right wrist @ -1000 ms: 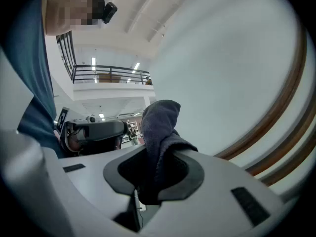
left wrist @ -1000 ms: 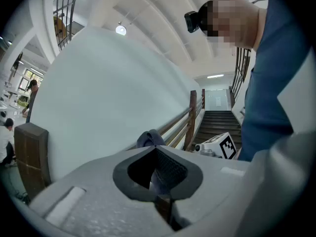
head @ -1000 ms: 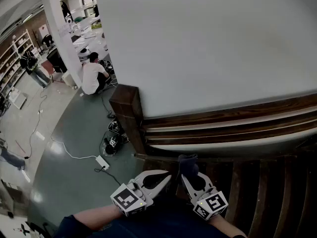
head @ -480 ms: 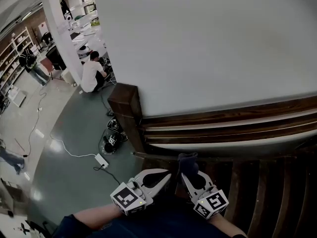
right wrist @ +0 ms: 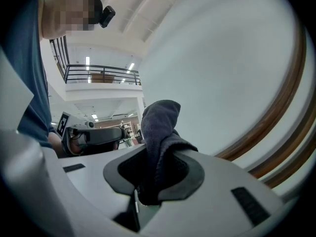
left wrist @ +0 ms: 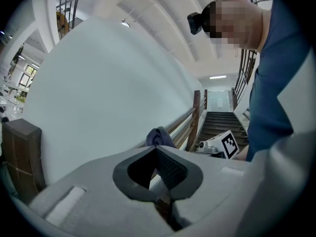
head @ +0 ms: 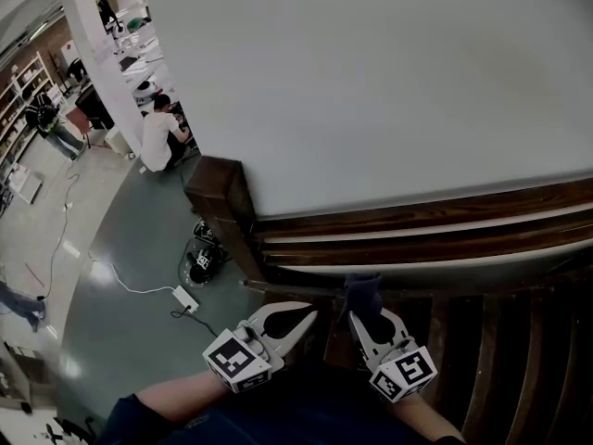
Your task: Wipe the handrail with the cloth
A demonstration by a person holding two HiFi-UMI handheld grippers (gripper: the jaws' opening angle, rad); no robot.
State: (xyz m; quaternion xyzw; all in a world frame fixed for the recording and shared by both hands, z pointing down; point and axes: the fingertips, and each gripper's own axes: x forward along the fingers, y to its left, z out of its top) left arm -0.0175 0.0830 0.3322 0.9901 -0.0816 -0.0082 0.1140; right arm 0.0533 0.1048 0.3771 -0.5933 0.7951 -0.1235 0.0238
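Note:
The dark wooden handrail (head: 417, 216) runs from a square newel post (head: 215, 197) off to the right, against a white wall. My right gripper (head: 366, 311) is shut on a dark blue-grey cloth (head: 362, 293), which sticks up past the fingertips just below the rail. In the right gripper view the cloth (right wrist: 160, 132) is bunched between the pads, with the handrail (right wrist: 276, 117) curving past on the right. My left gripper (head: 309, 315) is beside it on the left, shut and holding nothing. The left gripper view shows the cloth (left wrist: 159, 136) and the handrail (left wrist: 182, 122) beyond its jaws.
Dark balusters (head: 482, 369) stand under the rail at the lower right. Far below on the left is a green floor with white cables, a power strip (head: 182, 298) and a crouching person in a white shirt (head: 159, 137). A white pillar (head: 93, 54) rises at the far left.
The view has swung a little to the right, so the newel post sits further left. The right gripper and cloth have shifted slightly right and up. Both grippers' jaws are unchanged.

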